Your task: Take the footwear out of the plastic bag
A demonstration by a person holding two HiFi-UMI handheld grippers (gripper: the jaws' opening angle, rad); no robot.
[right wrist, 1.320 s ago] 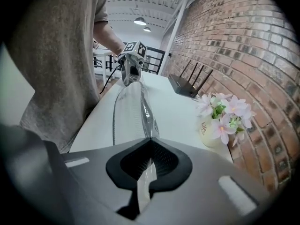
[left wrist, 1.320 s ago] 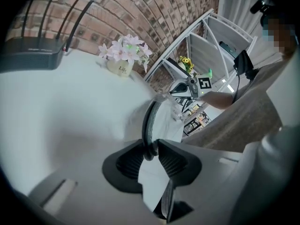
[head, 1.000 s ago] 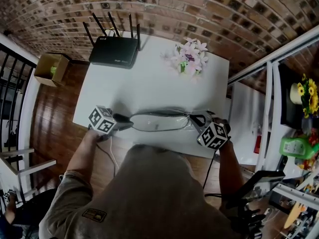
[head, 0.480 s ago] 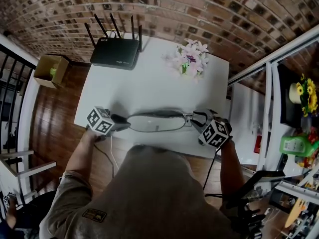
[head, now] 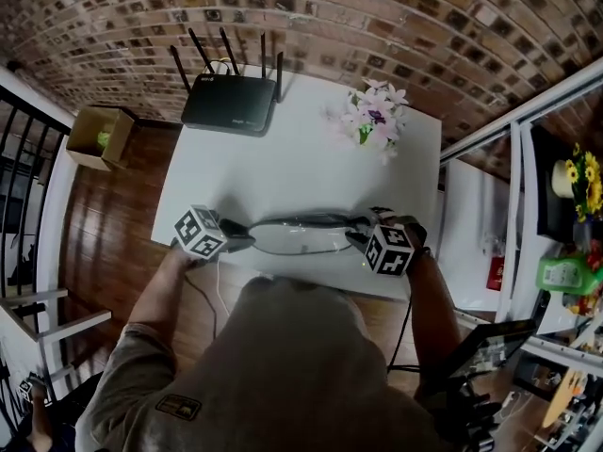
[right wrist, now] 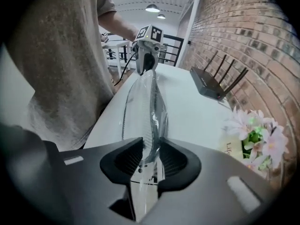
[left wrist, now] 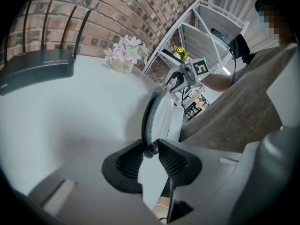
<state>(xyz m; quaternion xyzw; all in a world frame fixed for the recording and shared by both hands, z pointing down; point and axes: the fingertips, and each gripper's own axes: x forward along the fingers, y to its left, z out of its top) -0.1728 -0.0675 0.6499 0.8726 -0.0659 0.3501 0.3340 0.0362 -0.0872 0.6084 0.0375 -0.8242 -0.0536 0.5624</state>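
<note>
A flat dark-rimmed piece of footwear (left wrist: 150, 114) in a clear plastic bag (head: 297, 234) hangs stretched between my two grippers, just above the near part of the white table (head: 283, 168). My left gripper (left wrist: 151, 152) is shut on the footwear's dark rim at the bag's left end; it also shows in the head view (head: 247, 235). My right gripper (right wrist: 150, 157) is at the bag's right end. Its jaws are opening, and the thin plastic (right wrist: 149, 107) still runs between the pads with a gap around it.
A black router (head: 229, 102) with several antennas sits at the table's far left. A small pot of pink flowers (head: 375, 121) stands at the far right. A cardboard box (head: 94, 135) lies on the wood floor to the left. White shelving (head: 513, 186) stands to the right.
The right gripper's jaws have come apart from the bag's end and the gripper has shifted a little inward. The left gripper keeps its grip in nearly the same place.
</note>
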